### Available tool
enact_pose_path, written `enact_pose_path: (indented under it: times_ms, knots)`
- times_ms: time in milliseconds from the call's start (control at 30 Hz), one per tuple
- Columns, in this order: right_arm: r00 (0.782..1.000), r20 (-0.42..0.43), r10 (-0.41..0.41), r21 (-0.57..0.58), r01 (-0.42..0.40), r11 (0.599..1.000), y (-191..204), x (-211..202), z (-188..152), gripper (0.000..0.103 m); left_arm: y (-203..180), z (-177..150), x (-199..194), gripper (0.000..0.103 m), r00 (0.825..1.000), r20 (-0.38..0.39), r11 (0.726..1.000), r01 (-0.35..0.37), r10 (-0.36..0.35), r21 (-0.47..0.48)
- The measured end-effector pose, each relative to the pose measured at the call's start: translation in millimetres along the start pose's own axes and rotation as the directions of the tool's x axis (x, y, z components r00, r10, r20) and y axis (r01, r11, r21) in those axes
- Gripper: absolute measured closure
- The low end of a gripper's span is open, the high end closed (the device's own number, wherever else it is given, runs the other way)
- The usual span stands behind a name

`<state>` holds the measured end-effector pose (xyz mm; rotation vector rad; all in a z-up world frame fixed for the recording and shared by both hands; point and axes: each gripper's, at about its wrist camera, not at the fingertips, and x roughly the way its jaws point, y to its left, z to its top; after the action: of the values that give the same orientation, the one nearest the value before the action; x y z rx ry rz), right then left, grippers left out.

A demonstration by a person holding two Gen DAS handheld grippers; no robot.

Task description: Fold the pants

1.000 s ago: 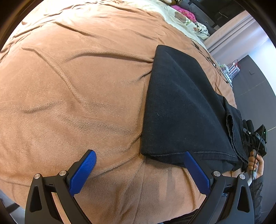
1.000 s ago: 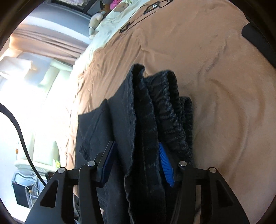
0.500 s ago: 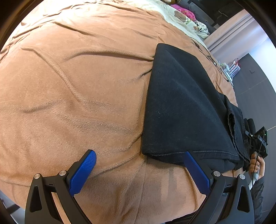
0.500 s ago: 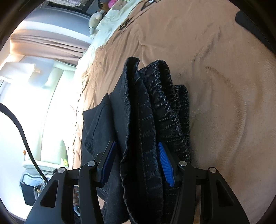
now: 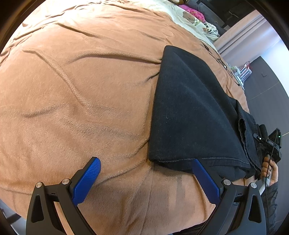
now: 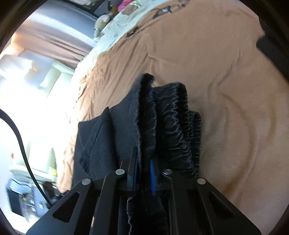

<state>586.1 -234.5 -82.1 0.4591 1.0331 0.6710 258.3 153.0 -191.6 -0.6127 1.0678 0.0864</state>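
Black pants (image 5: 189, 112) lie folded lengthwise on a tan blanket (image 5: 81, 90). My left gripper (image 5: 146, 173) is open and empty, its blue pads just short of the pants' near hem end; the right pad almost touches the hem. In the right wrist view my right gripper (image 6: 143, 173) is shut on the pants' gathered elastic waistband (image 6: 162, 123), whose ruffled layers stand up between and beyond the fingers. The right gripper and the hand holding it also show at the far right of the left wrist view (image 5: 269, 144).
The tan blanket (image 6: 225, 72) covers a bed. Cream bedding with soft toys (image 5: 195, 16) lies at the far end. Curtains and a bright window (image 6: 36, 54) are to the left in the right wrist view. The bed edge and dark floor (image 5: 261, 90) are beyond the pants.
My right gripper has closed from open onto the bunched waistband. The left gripper and the pants' hem end have barely moved.
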Motion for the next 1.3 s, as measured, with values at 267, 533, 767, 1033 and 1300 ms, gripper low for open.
enact_pose_path:
  times_ms: [267,533,767,1033,1300]
  knots:
    - [0.994,0.098,-0.057,-0.039,0.061,0.997,20,-38,-15,0.098,-5,3,1,0.001,1.0,0.003,1.0,0.002,-0.002,0.004]
    - [0.986,0.033,-0.164,0.02,0.163,0.986,-7,-6,-16,0.098,-4,4,1,0.001,1.0,-0.001,1.0,0.004,-0.004,0.006]
    - [0.959,0.082,-0.27,-0.045,0.274,0.961,22,-24,-19,0.071,-4,4,-2,0.001,1.0,0.002,1.0,0.014,-0.014,0.006]
    - [0.955,0.114,-0.274,-0.306,0.296,0.905,111,-33,-48,0.053,-9,2,-4,0.001,0.999,0.012,0.999,0.045,-0.045,0.015]
    - [0.948,0.015,-0.318,-0.5,0.282,0.819,163,25,-76,0.053,-4,4,-8,0.001,0.998,0.03,0.998,0.063,-0.063,0.004]
